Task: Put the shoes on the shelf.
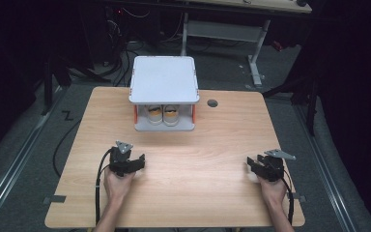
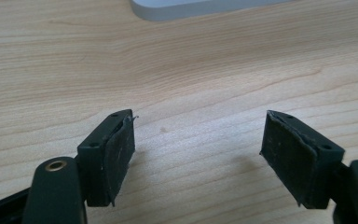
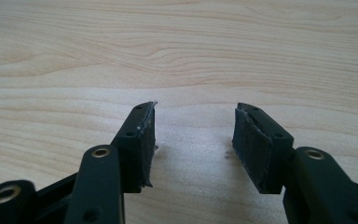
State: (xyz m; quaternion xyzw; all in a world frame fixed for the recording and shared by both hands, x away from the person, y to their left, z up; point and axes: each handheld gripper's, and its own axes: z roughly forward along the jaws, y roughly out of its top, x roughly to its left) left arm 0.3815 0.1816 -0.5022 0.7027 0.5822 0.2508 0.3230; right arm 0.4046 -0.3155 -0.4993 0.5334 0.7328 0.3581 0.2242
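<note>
- On the wooden table [image 1: 183, 164], near its front edge, the left gripper [image 1: 134, 162] sits low over the board in the person's left hand [image 1: 117, 186]; its jaws stand wide apart with bare wood between them, nothing grasped.
- At the table's right side the right gripper [image 1: 253, 165] is held in the right hand [image 1: 273, 189], jaws likewise spread and empty; the right gripper view shows plain wood grain between the two black pads [image 3: 142, 140].
- Both grippers are well apart from each other, one at each side of the front half.
- At the far middle of the table stands a small white two-level rack [image 1: 163, 79] with orange posts.
- Under its top shelf, on the lower level, a pair of white shoes [image 1: 163, 115] sits side by side, toes facing the person.
- The left gripper view catches the rack's pale base edge [image 2: 200, 7] at the top, well clear of the jaws.
- A round cable hole [image 1: 212, 103] lies just right of the rack.
</note>
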